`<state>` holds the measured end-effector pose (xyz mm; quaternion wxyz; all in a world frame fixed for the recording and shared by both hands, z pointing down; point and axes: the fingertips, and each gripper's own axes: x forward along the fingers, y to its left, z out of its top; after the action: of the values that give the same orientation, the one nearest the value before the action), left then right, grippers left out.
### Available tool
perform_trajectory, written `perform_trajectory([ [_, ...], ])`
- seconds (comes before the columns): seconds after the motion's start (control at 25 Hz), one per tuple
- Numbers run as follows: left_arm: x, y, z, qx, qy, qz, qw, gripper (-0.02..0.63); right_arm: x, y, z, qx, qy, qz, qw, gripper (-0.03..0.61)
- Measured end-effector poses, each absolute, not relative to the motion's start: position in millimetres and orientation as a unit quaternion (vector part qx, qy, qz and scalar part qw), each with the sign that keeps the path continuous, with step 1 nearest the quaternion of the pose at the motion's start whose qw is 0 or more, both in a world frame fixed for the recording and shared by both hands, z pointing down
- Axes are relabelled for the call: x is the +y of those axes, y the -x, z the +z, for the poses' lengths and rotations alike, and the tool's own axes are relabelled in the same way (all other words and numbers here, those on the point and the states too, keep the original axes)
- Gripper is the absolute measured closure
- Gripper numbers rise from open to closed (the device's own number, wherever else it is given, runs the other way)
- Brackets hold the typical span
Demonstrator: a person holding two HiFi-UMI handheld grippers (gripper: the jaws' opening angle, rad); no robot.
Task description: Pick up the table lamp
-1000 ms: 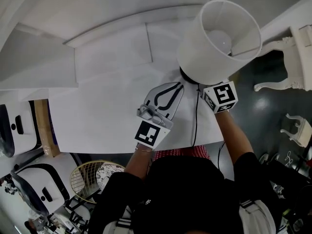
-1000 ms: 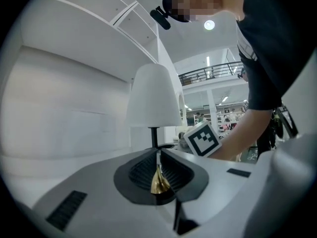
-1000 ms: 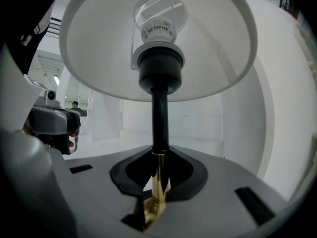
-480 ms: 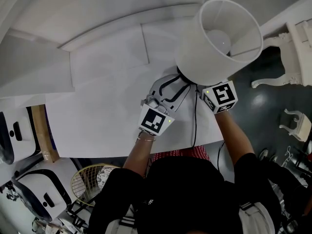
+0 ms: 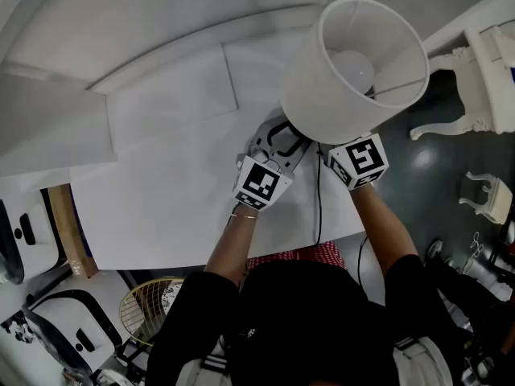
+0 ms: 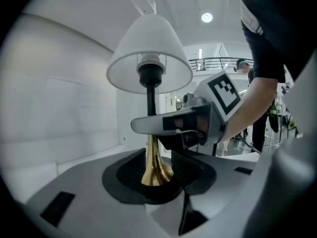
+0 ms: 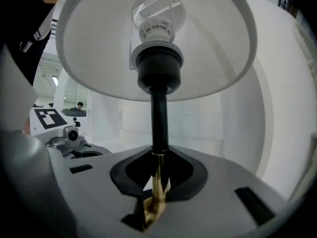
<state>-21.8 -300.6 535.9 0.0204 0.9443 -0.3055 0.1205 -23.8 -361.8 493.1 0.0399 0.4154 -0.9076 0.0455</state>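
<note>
The table lamp has a white shade [image 5: 346, 63], a black stem [image 7: 159, 123] and a flared brass foot [image 6: 156, 167]. It stands at the right end of the white table [image 5: 177, 183]. My right gripper [image 7: 153, 202] is shut on the thin brass part of the stem below the shade; its marker cube [image 5: 360, 161] shows beside the shade. My left gripper [image 6: 158, 182] has just been opening its jaws. They stand wide on either side of the brass foot without pressing it. Seen from the head view, the left gripper [image 5: 283, 135] reaches under the shade from the left.
A black cord [image 5: 319, 207] runs from the lamp over the table's near edge. White carved furniture [image 5: 483, 79] stands on the dark floor to the right. A wire basket [image 5: 149, 316] and a wooden piece [image 5: 68, 232] sit lower left. White wall panels close off the back.
My left gripper has moved up and right across the table to the lamp's foot, and its jaws have gone from shut to wide. The right gripper and lamp have held still.
</note>
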Motion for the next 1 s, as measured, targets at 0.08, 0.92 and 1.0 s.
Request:
perform_trajectory([
  [0.08,-305,17,538,-0.300,-0.946,0.119,0.026,0.463,-362,24,493,-0.907,-0.417,0.045,0.041,0.524],
  [0.92,-331,-17,546,-0.289,-0.950,0.112,0.040,0.448,-360,25,490,-0.906,-0.420,0.047,0.031,0.525],
  [1.0,-333,-19,546,-0.289,-0.950,0.110,0.041,0.448,-360,25,489,-0.906,-0.420,0.047,0.031,0.525],
])
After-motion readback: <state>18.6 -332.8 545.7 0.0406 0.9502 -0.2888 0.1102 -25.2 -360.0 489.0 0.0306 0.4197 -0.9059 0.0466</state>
